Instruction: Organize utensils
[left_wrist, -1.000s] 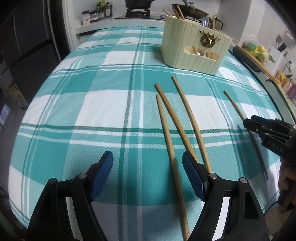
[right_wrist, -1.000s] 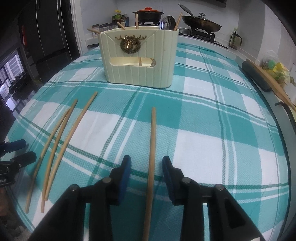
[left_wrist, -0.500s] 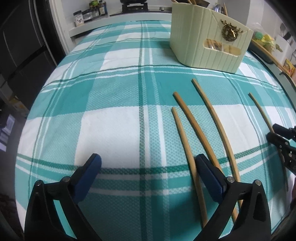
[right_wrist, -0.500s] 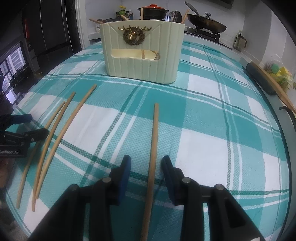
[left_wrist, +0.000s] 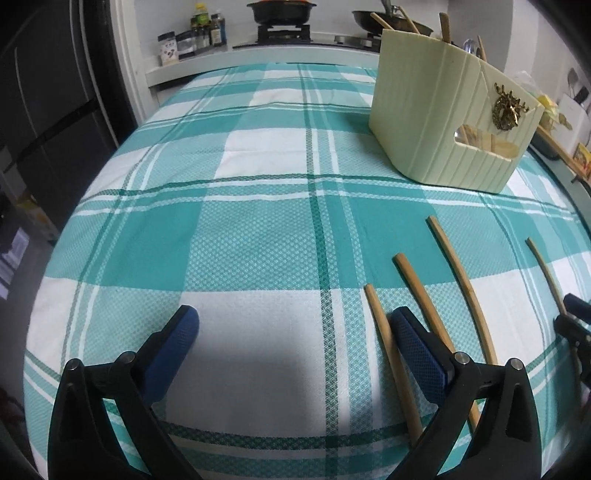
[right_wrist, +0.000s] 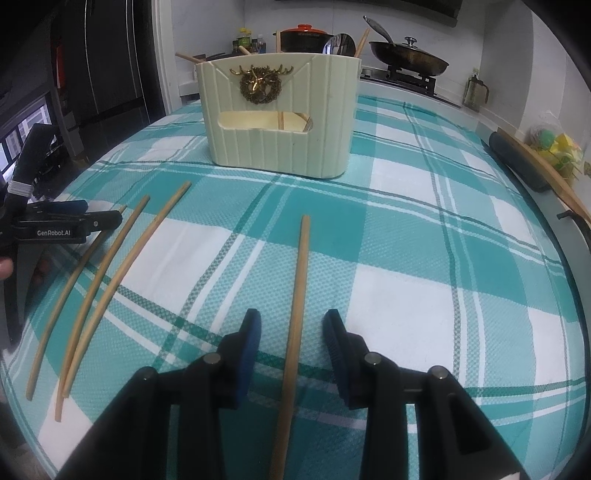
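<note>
With jaws spread astride a lone chopstick at lower centre, right gripper must close; left gripper spread, empty.

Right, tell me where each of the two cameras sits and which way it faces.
Left wrist: sits on the left gripper, low over the checked tablecloth, facing the cream utensil holder; its open blue-padded fingers show, beside three loose chopsticks.
Right wrist: sits on the right gripper, facing the holder's antlered front; its open fingers straddle a single chopstick.
Shared: both see the holder, the four chopsticks and each other's gripper.
</note>
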